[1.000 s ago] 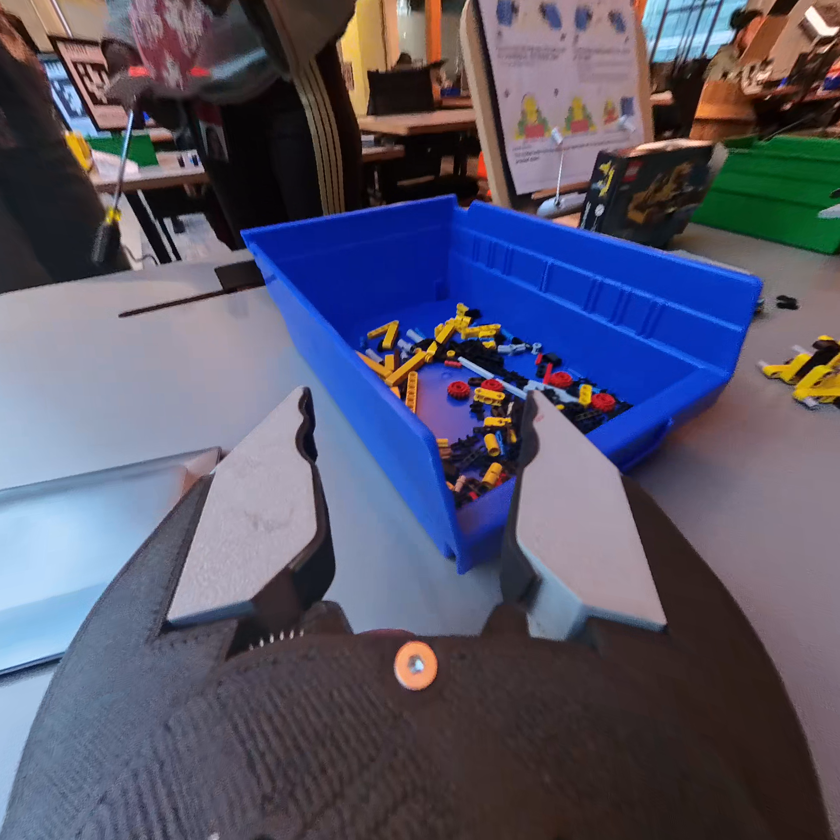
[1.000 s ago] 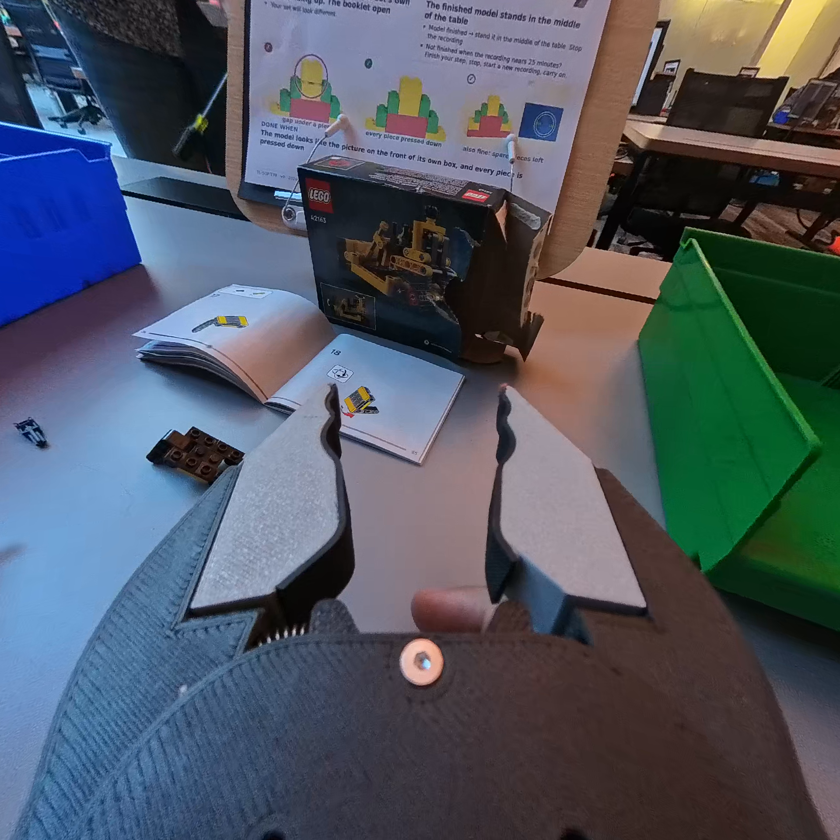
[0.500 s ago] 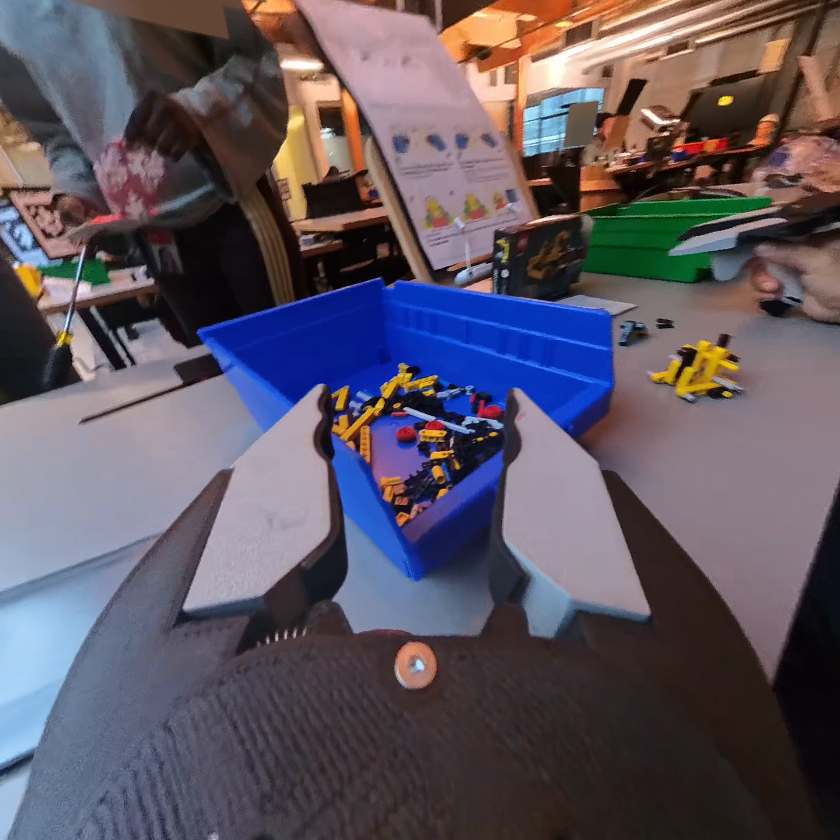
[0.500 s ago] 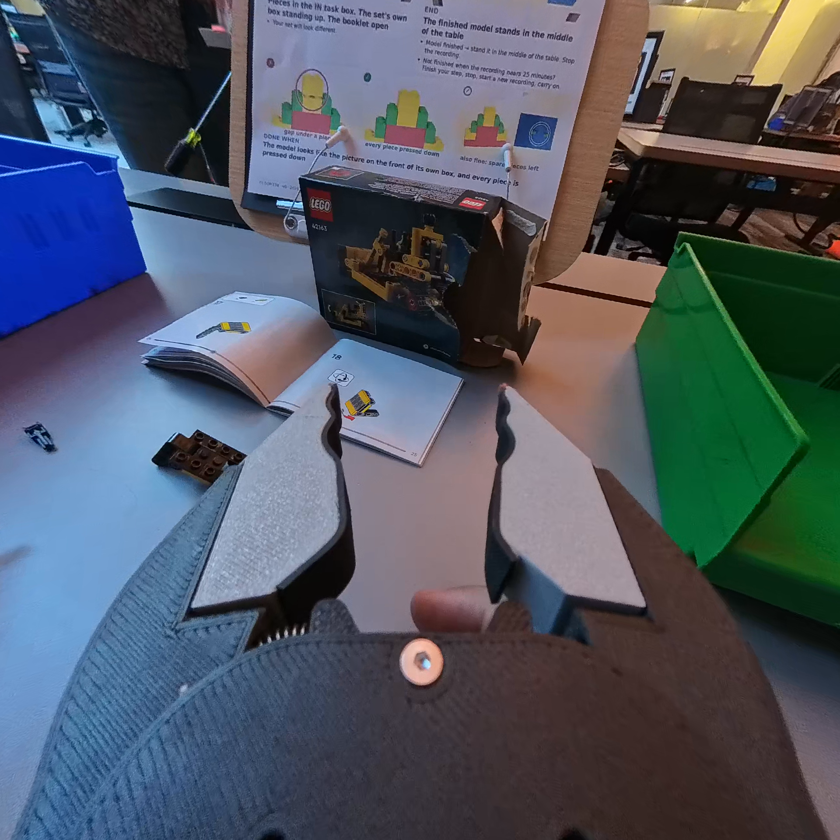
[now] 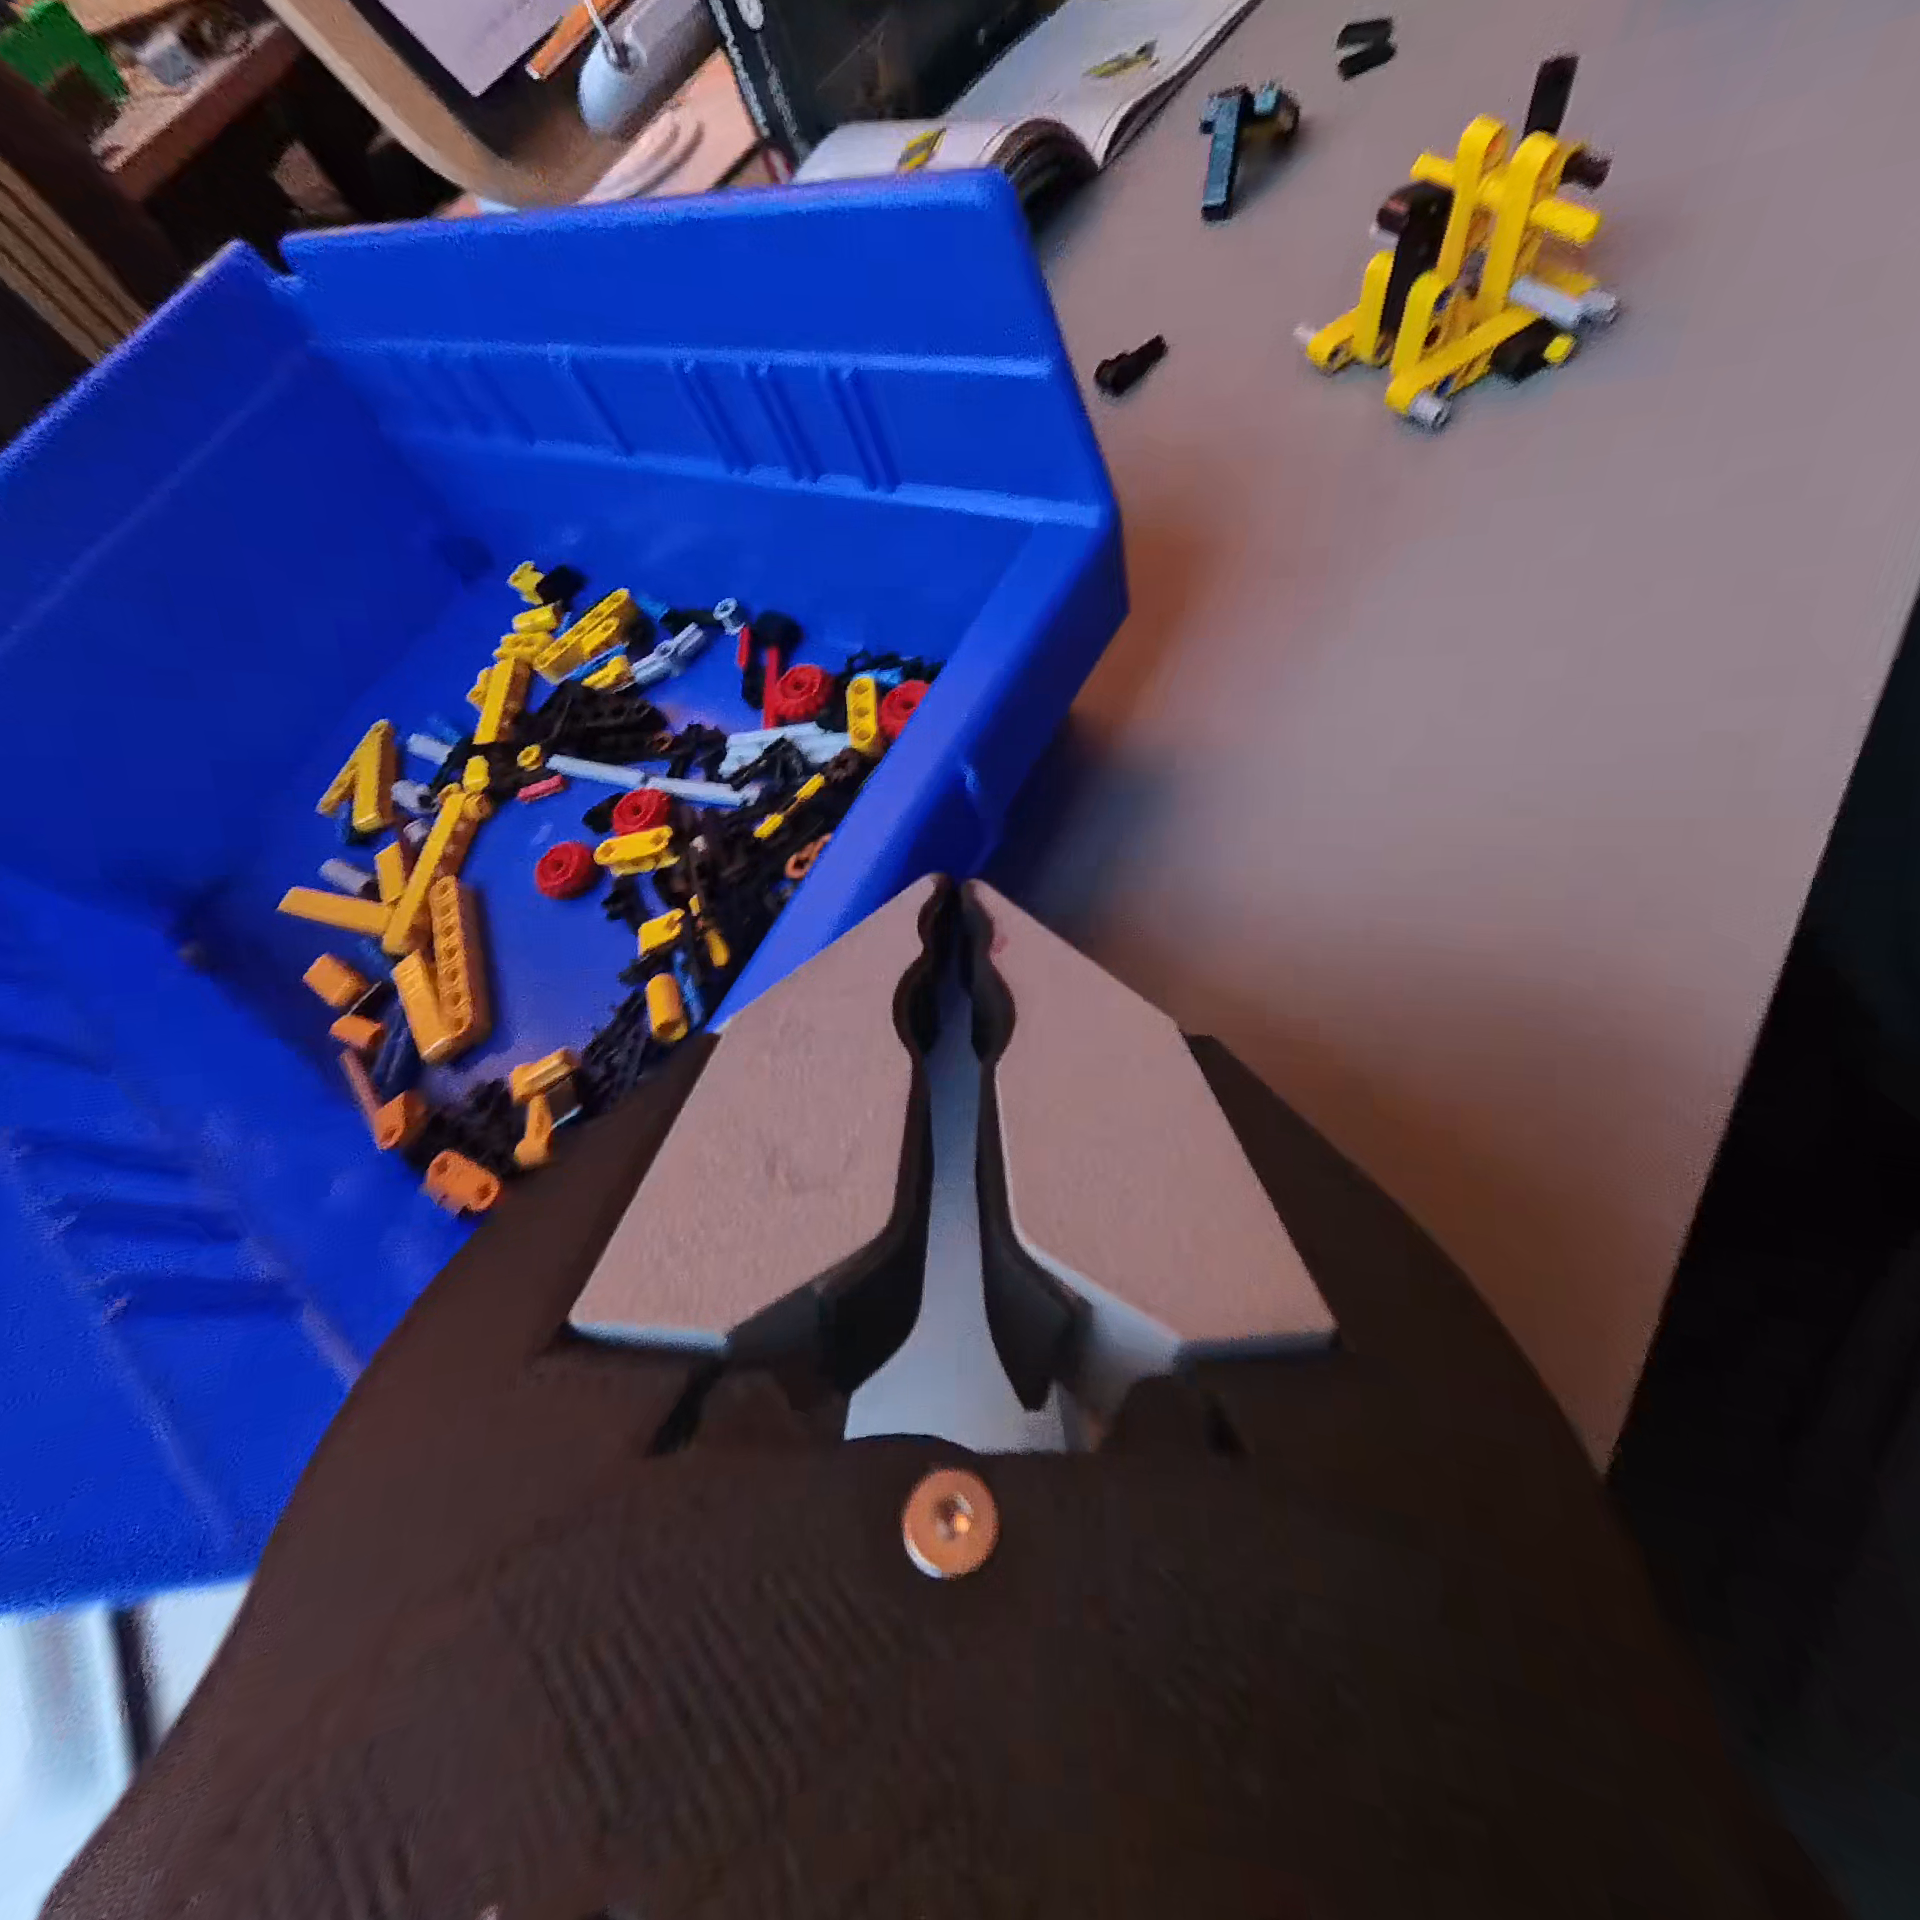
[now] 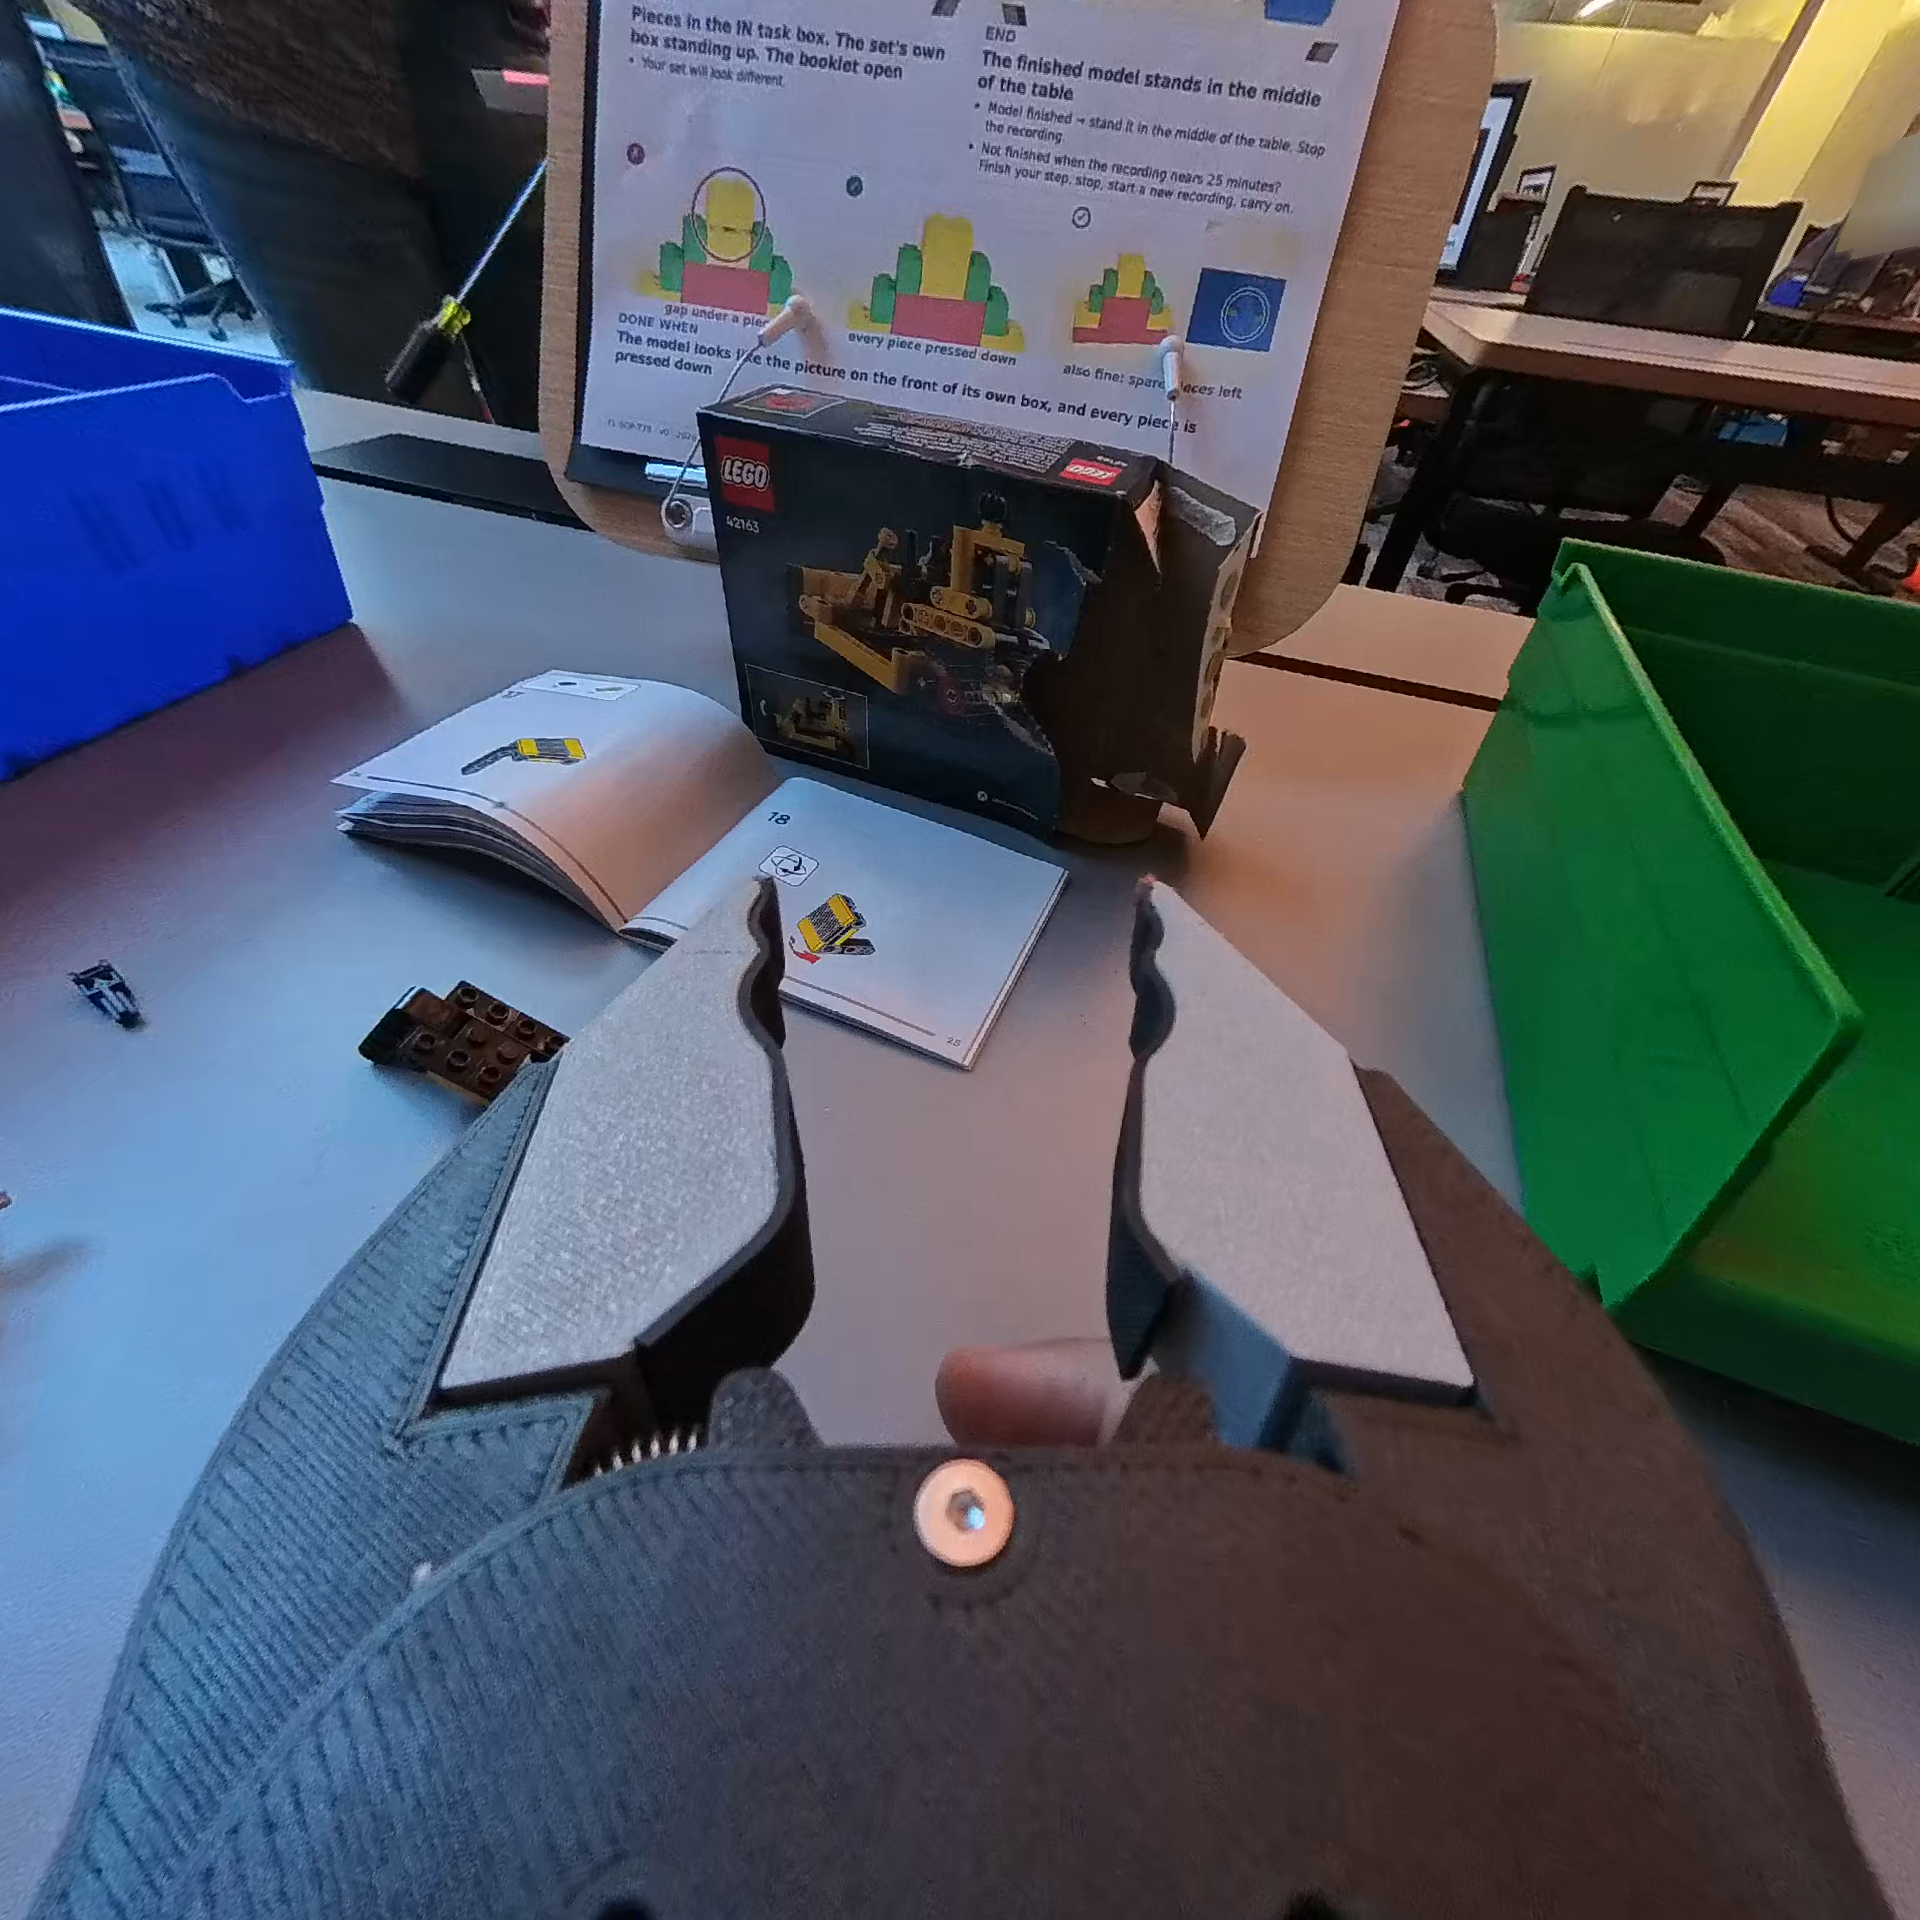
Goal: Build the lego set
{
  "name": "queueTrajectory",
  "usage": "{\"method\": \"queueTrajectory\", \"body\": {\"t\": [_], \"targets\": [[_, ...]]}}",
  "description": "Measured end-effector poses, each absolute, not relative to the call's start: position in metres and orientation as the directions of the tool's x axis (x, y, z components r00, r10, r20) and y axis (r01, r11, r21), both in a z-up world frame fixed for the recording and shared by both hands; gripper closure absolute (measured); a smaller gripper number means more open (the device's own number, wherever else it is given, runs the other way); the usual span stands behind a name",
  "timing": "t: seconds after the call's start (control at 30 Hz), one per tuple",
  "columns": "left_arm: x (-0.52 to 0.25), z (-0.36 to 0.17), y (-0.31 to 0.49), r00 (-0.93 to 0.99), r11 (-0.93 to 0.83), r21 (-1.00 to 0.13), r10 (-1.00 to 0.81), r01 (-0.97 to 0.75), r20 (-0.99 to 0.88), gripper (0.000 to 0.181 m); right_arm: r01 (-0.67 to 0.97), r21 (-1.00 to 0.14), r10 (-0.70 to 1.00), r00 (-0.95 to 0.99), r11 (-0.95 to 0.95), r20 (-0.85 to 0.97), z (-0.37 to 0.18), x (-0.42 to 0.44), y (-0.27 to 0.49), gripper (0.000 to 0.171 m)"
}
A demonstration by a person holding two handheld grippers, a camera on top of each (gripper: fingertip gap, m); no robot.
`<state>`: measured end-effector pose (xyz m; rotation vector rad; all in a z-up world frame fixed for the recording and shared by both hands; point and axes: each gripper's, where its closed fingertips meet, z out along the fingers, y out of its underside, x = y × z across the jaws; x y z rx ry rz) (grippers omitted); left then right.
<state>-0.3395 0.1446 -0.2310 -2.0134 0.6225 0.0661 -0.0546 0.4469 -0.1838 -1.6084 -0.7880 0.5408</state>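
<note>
In the left wrist view, a blue bin (image 5: 727, 343) holds several loose yellow, black and red Lego pieces (image 5: 582, 842). My left gripper (image 5: 951, 894) is shut and empty, above the bin's near right corner. A partly built yellow and black model (image 5: 1465, 281) stands on the grey table to the right. In the right wrist view, my right gripper (image 6: 951, 894) is open and empty above the table, in front of the open instruction booklet (image 6: 727, 831) and the set's box (image 6: 935, 613). A black Lego assembly (image 6: 457, 1039) lies left of it.
A green bin (image 6: 1683, 935) stands at the right. A board with an instruction sheet (image 6: 935, 208) stands behind the box. Small black pieces (image 5: 1127, 364) lie on the table; another small piece (image 6: 104, 992) shows at the left. The table's right edge (image 5: 1756, 935) is near. The tips of one gripper are about 40 cm away from the tips of the other.
My left gripper has shut and has tilted down over the blue bin, moving closer to its right corner. My right gripper has barely moved and stays open.
</note>
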Motion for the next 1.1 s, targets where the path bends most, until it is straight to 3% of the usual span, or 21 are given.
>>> {"method": "queueTrajectory", "body": {"t": [0.23,0.33,0.53,0.77,0.87,1.1], "targets": [[-0.325,-0.224,0.171,0.867,-0.334,-0.842,-0.420,-0.424,-0.269,0.181,0.212,-0.975,0.744,0.661,-0.060,0.098,-0.185,-0.056,0.446,0.106],[-0.321,-0.197,0.167,0.868,-0.174,-0.912,-0.414,-0.372,-0.275,0.169,0.215,-0.974,0.751,0.653,-0.068,0.092,-0.187,-0.057,0.446,0.104],[-0.340,-0.144,0.147,0.918,0.046,-0.991,-0.373,-0.128,-0.136,0.174,0.237,-0.969,0.791,0.605,-0.069,0.092,-0.190,-0.064,0.439,0.103],[-0.365,-0.135,0.151,0.962,0.079,-0.993,-0.253,-0.084,-0.102,0.180,0.286,-0.958,0.835,0.534,-0.030,0.133,-0.194,-0.075,0.427,0.113],[-0.368,-0.141,0.155,0.966,0.042,-0.995,-0.241,-0.088,-0.095,0.160,0.299,-0.954,0.851,0.507,-0.024,0.137,-0.196,-0.078,0.423,0.123],[-0.358,-0.148,0.159,0.953,0.009,-0.996,-0.290,-0.091,-0.090,0.155,0.325,-0.946,0.871,0.466,-0.001,0.159,-0.199,-0.083,0.416,0.131]]}}
